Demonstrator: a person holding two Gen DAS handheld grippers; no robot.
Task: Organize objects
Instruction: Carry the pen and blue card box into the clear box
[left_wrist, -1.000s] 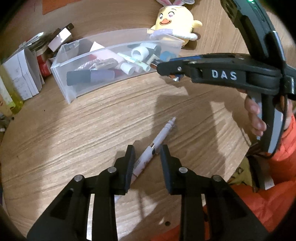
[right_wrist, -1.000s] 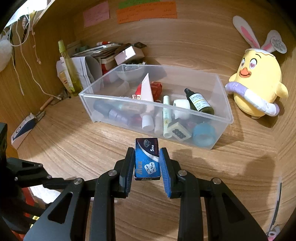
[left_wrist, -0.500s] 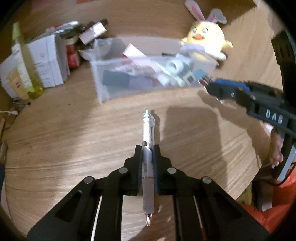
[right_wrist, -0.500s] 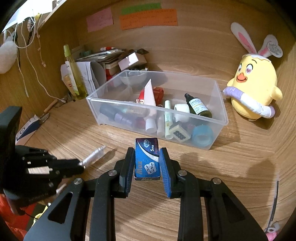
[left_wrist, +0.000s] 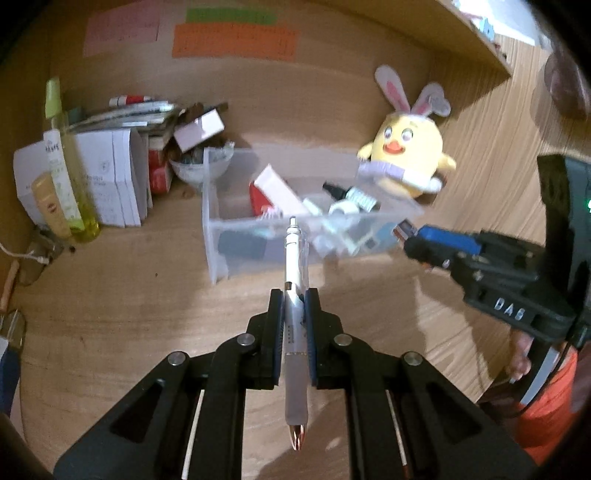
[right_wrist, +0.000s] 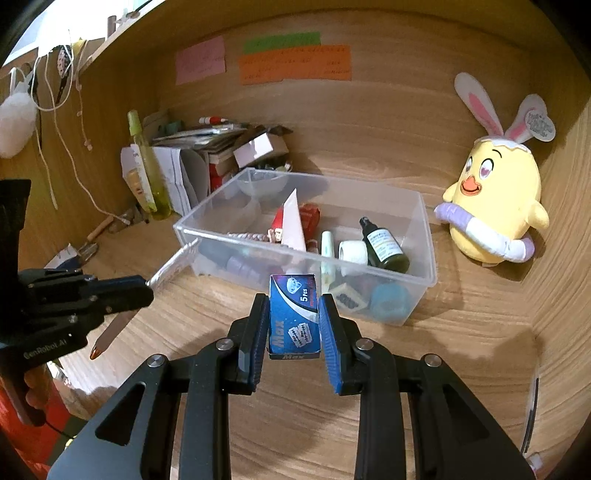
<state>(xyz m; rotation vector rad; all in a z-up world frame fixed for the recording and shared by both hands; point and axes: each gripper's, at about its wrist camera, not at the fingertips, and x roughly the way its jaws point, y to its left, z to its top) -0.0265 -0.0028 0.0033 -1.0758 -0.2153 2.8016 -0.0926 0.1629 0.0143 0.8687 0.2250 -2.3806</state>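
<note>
I am clamping a pen (left_wrist: 294, 314) lengthwise in my left gripper (left_wrist: 294, 295), its jaws pressing tight on the barrel, the copper tip pointing back toward me and the far end reaching out toward the clear plastic bin (left_wrist: 221, 236). The pen is hanging off the wooden desk (left_wrist: 110, 314), short of the bin's near wall. I am squeezing a small blue box (right_wrist: 294, 317) upright in my right gripper (right_wrist: 294, 306), just in front of the bin (right_wrist: 424, 236). Inside the bin are lying a dark bottle (right_wrist: 384, 247), a white roll (right_wrist: 352, 252) and a white tube (right_wrist: 293, 218). A yellow plush chick (right_wrist: 491, 206) is sitting beside the bin, at its right end.
</note>
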